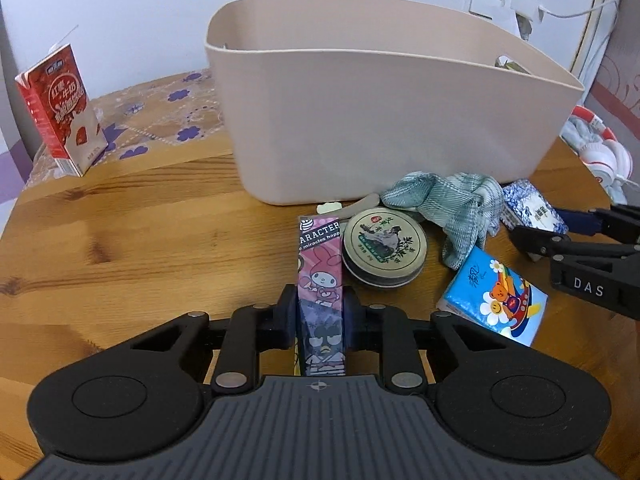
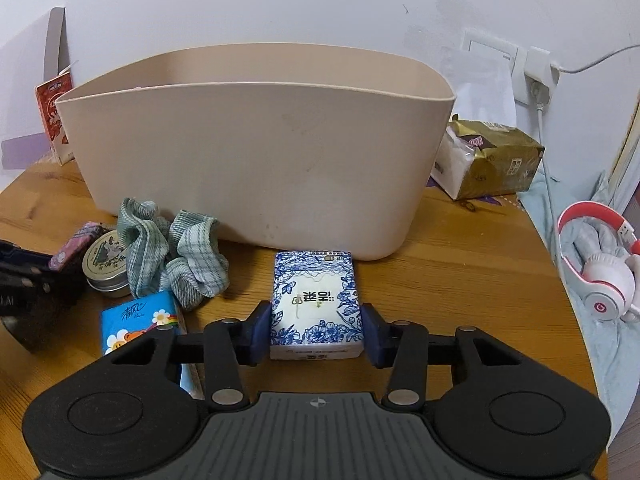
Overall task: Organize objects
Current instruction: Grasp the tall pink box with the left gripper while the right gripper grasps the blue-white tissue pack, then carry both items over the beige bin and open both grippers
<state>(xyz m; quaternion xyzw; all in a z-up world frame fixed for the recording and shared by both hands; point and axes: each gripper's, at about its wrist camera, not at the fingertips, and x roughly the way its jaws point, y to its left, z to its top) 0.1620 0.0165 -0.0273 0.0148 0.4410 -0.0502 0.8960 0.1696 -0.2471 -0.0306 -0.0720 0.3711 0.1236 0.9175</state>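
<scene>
My left gripper [image 1: 320, 312] is shut on a narrow pink cartoon-character pack [image 1: 320, 264] that stands on edge on the wooden table [image 1: 140, 240]. My right gripper [image 2: 316, 332] is shut on a blue-and-white floral tissue pack [image 2: 316, 300], with its pads pressing both long sides. A big beige bin [image 2: 256, 160] stands just behind both packs. Between the grippers lie a round tin [image 1: 384, 246], a crumpled green checked cloth [image 1: 452, 208] and a blue bear-print tissue pack [image 1: 496, 300].
A red milk carton [image 1: 60, 108] stands at the back left on a flowered mat. A gold tissue bag [image 2: 488, 156] lies right of the bin. White-and-red headphones [image 2: 600, 280] rest beyond the table's right edge. A wall socket with a cable is behind.
</scene>
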